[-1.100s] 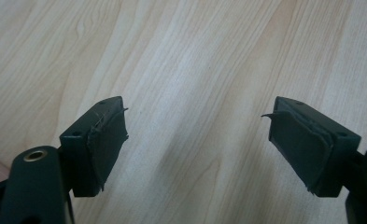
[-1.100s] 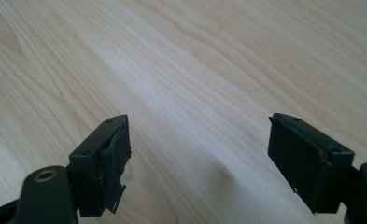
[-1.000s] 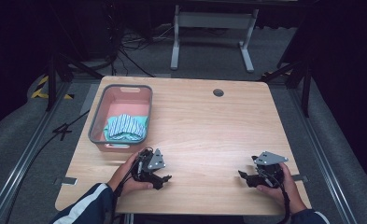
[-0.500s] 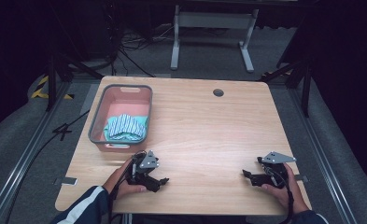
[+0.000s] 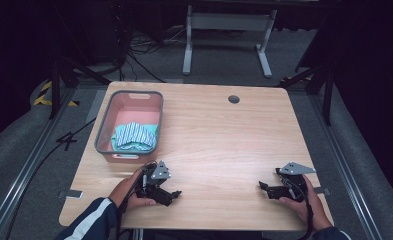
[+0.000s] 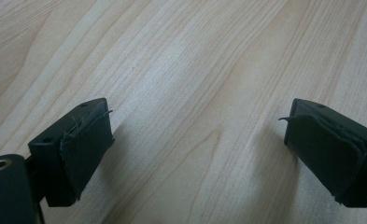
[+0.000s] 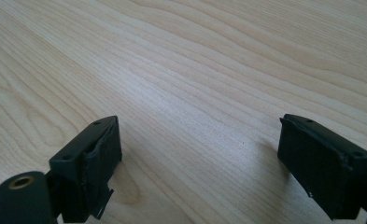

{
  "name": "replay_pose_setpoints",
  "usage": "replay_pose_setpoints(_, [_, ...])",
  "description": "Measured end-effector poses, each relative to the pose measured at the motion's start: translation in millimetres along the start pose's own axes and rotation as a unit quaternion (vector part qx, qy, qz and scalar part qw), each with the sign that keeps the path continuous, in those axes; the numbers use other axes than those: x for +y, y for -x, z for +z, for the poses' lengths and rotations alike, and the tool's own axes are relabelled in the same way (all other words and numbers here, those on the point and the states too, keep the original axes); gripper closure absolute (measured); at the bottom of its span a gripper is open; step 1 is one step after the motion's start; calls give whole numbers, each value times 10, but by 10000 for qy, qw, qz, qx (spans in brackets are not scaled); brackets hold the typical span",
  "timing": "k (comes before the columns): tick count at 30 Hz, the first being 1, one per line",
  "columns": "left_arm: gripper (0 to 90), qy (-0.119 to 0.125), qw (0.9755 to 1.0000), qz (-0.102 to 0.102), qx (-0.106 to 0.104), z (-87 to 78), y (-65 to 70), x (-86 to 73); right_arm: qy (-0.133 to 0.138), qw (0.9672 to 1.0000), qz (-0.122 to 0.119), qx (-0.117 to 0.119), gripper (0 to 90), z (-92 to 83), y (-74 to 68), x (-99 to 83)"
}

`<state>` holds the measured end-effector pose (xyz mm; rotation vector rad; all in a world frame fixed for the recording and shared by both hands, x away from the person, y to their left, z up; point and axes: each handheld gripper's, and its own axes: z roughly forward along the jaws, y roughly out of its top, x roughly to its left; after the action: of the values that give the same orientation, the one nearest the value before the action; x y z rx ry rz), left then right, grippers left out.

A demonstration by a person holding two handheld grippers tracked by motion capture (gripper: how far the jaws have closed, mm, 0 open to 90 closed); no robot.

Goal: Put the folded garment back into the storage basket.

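Beyond left gripper (image 5: 170, 193), striped cloth (image 5: 134, 135) in basket (image 5: 103, 131), apart

My two black grippers, left (image 5: 170, 194) and right (image 5: 265, 188), sit over the pale wood-grain table (image 5: 224, 140); far left, a pink grey-rimmed bin (image 5: 104, 131) holds a teal-and-white striped cloth (image 5: 134, 135)

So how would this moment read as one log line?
left gripper: open, empty | right gripper: open, empty | striped blue-white cloth: inside pink plastic basket
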<state>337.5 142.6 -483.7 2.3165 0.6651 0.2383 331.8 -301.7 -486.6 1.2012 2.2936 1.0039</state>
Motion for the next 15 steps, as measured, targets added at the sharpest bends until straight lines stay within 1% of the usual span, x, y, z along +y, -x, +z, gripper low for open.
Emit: replay_pose_setpoints(15, [68,-6,10000,-10,6,5,-1,4,-5,10000,-12,2,140,0,2,-1])
